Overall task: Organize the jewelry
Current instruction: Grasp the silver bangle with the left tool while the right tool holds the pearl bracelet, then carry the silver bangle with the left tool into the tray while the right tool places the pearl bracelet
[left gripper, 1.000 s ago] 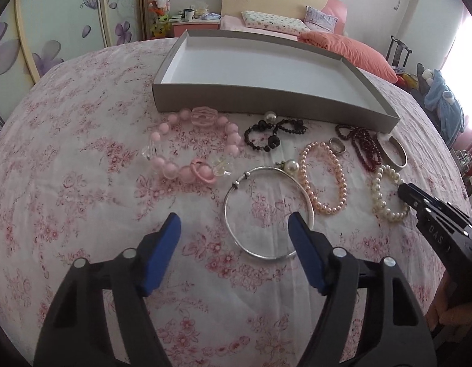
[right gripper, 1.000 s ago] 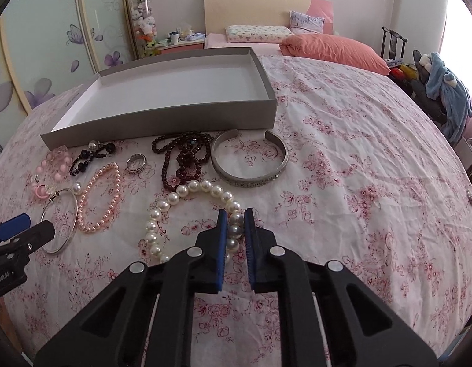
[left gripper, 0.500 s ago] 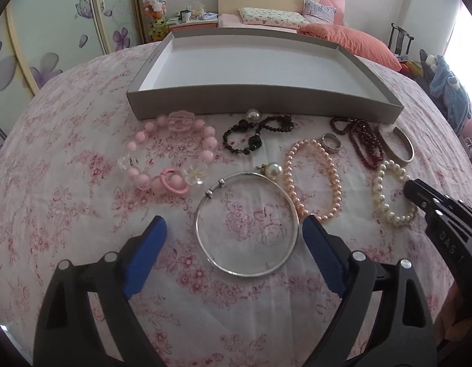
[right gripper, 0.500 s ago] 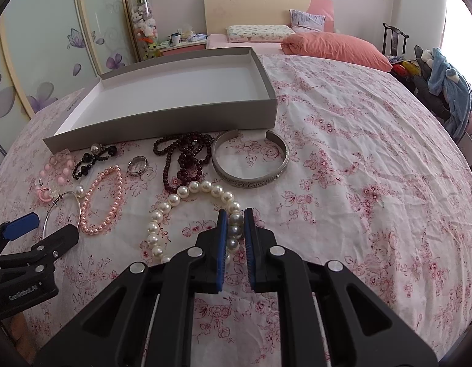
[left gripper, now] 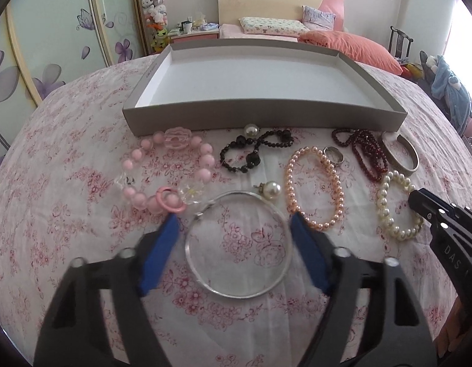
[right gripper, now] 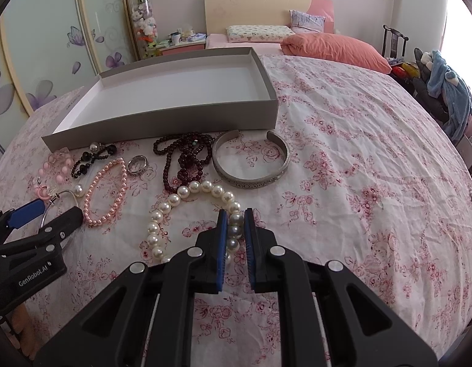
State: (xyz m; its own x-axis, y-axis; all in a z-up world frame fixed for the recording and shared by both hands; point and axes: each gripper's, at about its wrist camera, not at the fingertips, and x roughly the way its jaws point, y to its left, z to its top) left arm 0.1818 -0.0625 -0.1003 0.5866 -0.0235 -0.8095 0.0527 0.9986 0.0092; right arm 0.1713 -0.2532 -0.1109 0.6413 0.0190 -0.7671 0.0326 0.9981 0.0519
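Meanwhile, left hand-held gripper [left gripper: 233, 229] has just been closing around silver bangle [left gripper: 239, 244]; right [right gripper: 235, 223] clamps pearl bracelet [right gripper: 187, 195].

Home bedroom: floral-sheeted bed [right gripper: 358, 153], pillows [right gripper: 257, 33], headboard [right gripper: 251, 6], wardrobe doors [right gripper: 52, 46].

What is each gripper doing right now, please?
Left gripper: jaws just closing around the silver bangle, not yet clearly gripping.
Right gripper: shut on the white pearl bracelet.

Each wrist camera sits close above the bedspread [left gripper: 68, 214], angled downward along its gripper's fingers toward the headboard [right gripper: 254, 6]. Both views share the grey tray [left gripper: 266, 119] [right gripper: 162, 125] and the jewelry row.
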